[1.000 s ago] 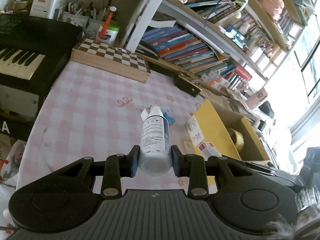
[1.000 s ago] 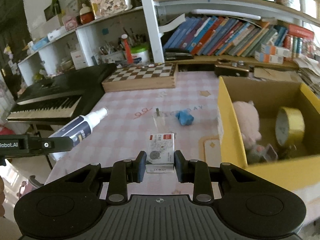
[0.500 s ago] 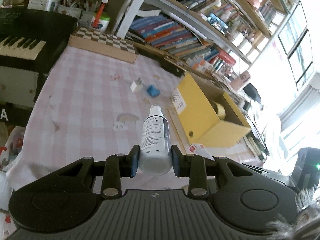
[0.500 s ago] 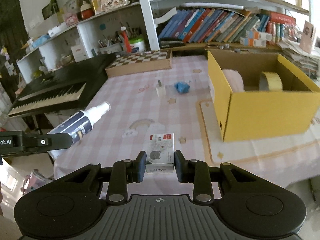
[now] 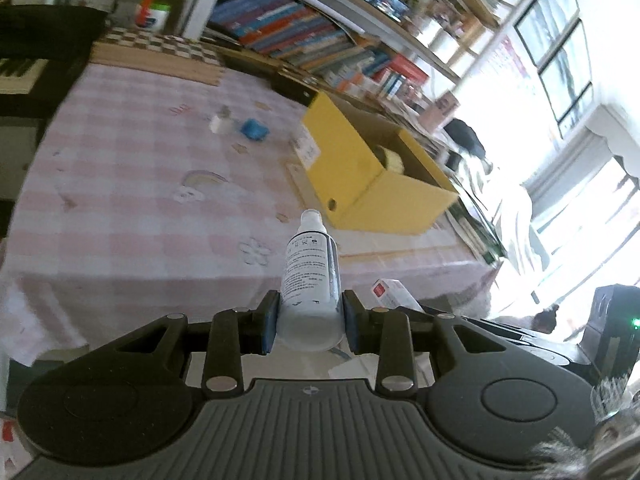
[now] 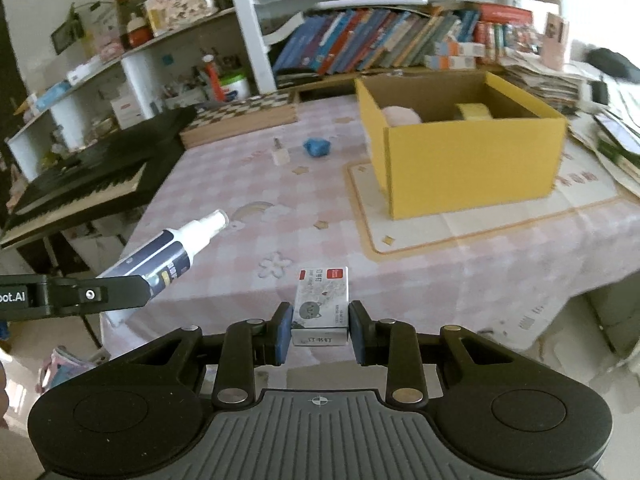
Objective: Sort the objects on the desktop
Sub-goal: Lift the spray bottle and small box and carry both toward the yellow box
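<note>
My left gripper (image 5: 309, 326) is shut on a white spray bottle (image 5: 312, 276), held in the air off the near edge of the pink checked table (image 5: 132, 184). The same spray bottle (image 6: 168, 258) shows at the left of the right wrist view, nozzle pointing up and right. My right gripper (image 6: 320, 334) is shut on a small staple box (image 6: 322, 302), also off the table's near edge. The staple box (image 5: 394, 294) peeks out to the right in the left wrist view. An open yellow box (image 6: 472, 152) stands on a mat, holding a tape roll (image 6: 474, 111) and a pink plush (image 6: 400, 115).
A small white block (image 6: 280, 155) and a blue lump (image 6: 317, 147) lie mid-table. A chessboard (image 6: 240, 120) sits at the far edge, a keyboard piano (image 6: 80, 176) to the left. Bookshelves (image 6: 380, 44) rise behind, with stacked papers (image 6: 548, 80) at the right.
Both grippers have drawn back from the table, each still holding its object. The yellow box and the table now look farther away and the table's near edge is in view.
</note>
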